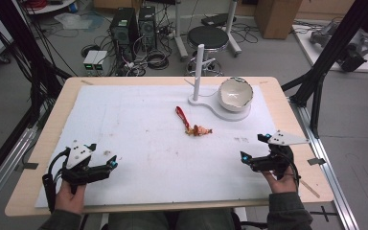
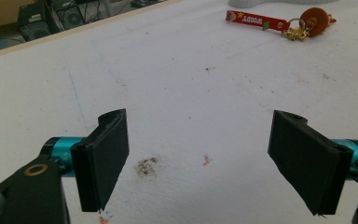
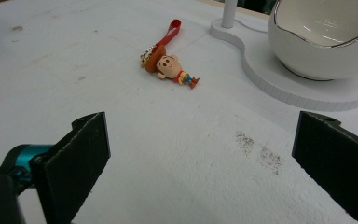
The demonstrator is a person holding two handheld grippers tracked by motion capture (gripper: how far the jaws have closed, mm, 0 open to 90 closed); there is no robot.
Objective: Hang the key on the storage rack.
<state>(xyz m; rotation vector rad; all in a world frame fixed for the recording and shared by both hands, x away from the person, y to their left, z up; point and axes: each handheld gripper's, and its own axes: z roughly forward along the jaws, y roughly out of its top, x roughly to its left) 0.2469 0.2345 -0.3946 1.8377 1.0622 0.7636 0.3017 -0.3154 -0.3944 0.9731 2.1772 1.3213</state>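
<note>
On the white mat in the high view, the keychain figure (image 1: 195, 125) lies mid-table, well apart from both grippers, which rest at the near corners, probably ready to reach. In the left gripper view, the left gripper (image 2: 198, 161) gapes empty. In the right gripper view, the right gripper (image 3: 200, 170) gapes empty too, facing the figure, with the bowl (image 3: 326, 37) far right

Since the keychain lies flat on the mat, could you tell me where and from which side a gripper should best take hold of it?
Grip the figure: it is the thickest part and stands proud of the mat, while the red strap lies flat and thin. Come from above with the right gripper, whose jaws stand open, closing across the figure's body. The stand to its side leaves room, as far as the pictures show.
</note>
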